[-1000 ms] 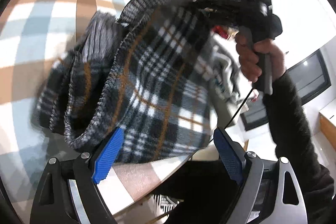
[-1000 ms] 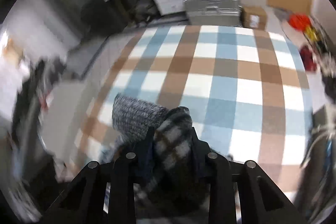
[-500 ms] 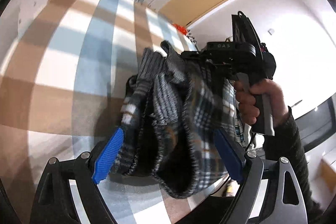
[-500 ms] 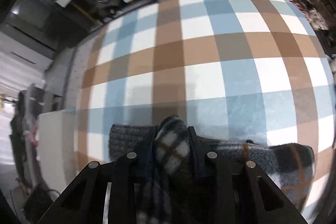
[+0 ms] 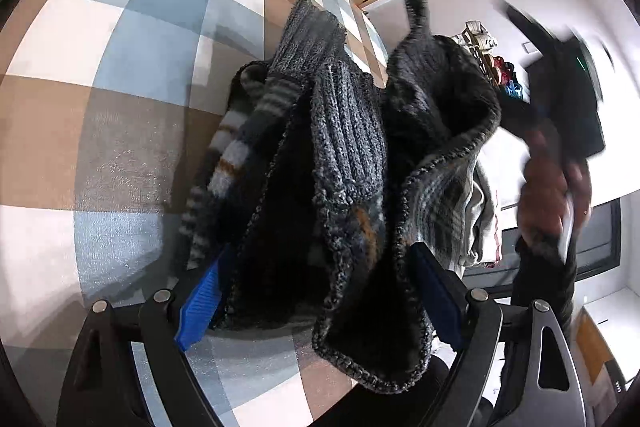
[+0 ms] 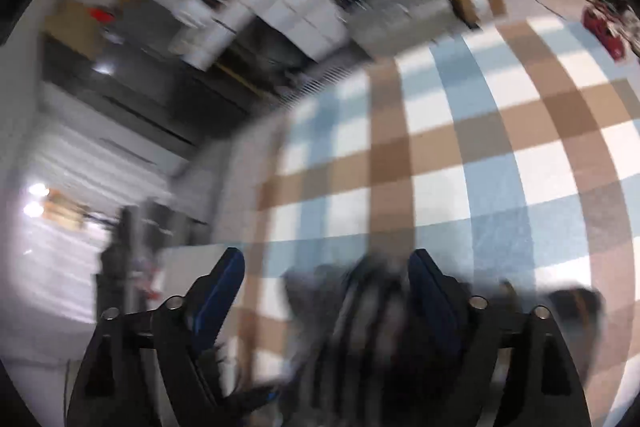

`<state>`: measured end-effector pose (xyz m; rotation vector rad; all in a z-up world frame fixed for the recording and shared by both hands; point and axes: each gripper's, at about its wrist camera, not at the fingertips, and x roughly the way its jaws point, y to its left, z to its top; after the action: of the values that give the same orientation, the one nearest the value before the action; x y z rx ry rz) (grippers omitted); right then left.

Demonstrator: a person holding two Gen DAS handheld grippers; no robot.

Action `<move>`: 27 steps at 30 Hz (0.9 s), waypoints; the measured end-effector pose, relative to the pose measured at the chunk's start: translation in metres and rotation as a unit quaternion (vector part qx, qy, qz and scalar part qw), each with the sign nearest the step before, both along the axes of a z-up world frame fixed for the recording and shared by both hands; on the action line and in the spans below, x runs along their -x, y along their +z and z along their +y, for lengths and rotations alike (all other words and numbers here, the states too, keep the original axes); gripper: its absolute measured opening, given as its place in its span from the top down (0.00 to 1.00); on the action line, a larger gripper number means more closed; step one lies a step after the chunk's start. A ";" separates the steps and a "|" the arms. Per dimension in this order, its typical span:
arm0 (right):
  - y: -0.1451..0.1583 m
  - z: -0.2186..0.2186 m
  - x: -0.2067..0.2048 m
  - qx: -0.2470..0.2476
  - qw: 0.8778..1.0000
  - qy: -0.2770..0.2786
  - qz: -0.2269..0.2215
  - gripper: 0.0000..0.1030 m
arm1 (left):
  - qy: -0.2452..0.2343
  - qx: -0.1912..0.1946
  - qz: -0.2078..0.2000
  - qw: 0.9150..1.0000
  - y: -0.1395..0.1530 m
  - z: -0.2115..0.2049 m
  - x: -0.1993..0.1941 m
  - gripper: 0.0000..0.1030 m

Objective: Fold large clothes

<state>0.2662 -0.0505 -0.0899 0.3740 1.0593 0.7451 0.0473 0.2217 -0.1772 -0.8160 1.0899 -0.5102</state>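
A dark plaid knit sweater [image 5: 344, 155] with grey ribbed cuffs lies bunched on the checked tablecloth [image 5: 120, 27]. In the left wrist view my left gripper [image 5: 316, 291] is open, its blue pads on either side of the heap. The right gripper, held in a hand [image 5: 552, 179], shows blurred at the right, lifted off the cloth. In the right wrist view my right gripper [image 6: 324, 287] is open, and the sweater [image 6: 372, 327] lies blurred low between and below its fingers.
The table's near edge [image 5: 304, 403] runs under the left gripper. White and grey clothes [image 5: 480, 211] lie behind the sweater. Drawers and boxes [image 6: 288, 3] stand beyond the far edge. A dark screen [image 5: 600, 243] is on the right wall.
My right gripper has opened and let go of the sweater, then pulled up and away. The sweater has dropped into a heap between the left gripper's fingers.
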 end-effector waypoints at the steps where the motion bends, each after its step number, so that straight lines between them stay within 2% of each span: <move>1: 0.006 -0.015 0.014 -0.008 1.000 -0.001 -0.012 0.16 | 0.000 -0.003 -0.001 1.000 0.000 -0.001 0.001 0.18; 2: 0.009 -0.034 0.031 -0.023 0.999 -0.001 -0.026 0.10 | 0.000 -0.004 -0.001 1.000 0.000 -0.002 0.001 0.18; 3: 0.009 -0.052 0.049 -0.024 0.999 -0.004 -0.042 0.08 | -0.001 -0.005 -0.001 1.000 0.001 -0.004 0.002 0.18; 6: -0.005 -0.082 0.088 0.008 0.998 -0.019 -0.065 0.06 | 0.003 0.002 0.004 1.000 -0.003 -0.005 -0.004 0.18; 10: -0.046 -0.098 0.116 0.012 0.999 -0.022 -0.022 0.06 | 0.005 0.020 0.018 1.000 -0.013 -0.011 -0.009 0.18; 13: -0.068 -0.097 0.119 0.032 0.999 -0.022 0.010 0.06 | -0.030 -0.002 0.019 0.999 -0.011 -0.038 -0.005 0.18; 14: -0.070 -0.096 0.118 0.046 0.999 -0.024 0.006 0.06 | -0.043 -0.013 0.017 0.999 -0.009 -0.046 -0.003 0.18; 16: -0.065 -0.095 0.117 0.069 0.997 -0.021 -0.011 0.06 | -0.069 -0.036 0.010 0.997 -0.006 -0.067 0.001 0.18; 18: -0.062 -0.095 0.111 0.092 0.996 -0.016 -0.007 0.05 | -0.095 -0.032 0.012 0.995 -0.007 -0.086 0.003 0.16; 20: -0.060 -0.091 0.105 0.136 0.991 -0.004 -0.006 0.05 | -0.119 -0.030 0.011 0.992 -0.007 -0.103 0.004 0.10; 23: -0.056 -0.084 0.100 0.187 0.982 -0.001 -0.008 0.10 | -0.145 -0.052 -0.001 0.988 -0.004 -0.121 0.006 0.06; 25: -0.041 -0.080 0.101 0.185 0.983 -0.003 -0.023 0.13 | -0.146 -0.055 0.000 0.988 -0.006 -0.124 0.008 0.06; 27: -0.019 -0.070 0.107 0.168 0.984 0.002 -0.055 0.13 | -0.142 -0.049 0.004 0.989 -0.009 -0.121 0.008 0.06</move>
<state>0.1590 -0.1208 -0.1093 0.0408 1.0583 0.5715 0.0390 0.1007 -0.1860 -0.5798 1.2366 -0.6859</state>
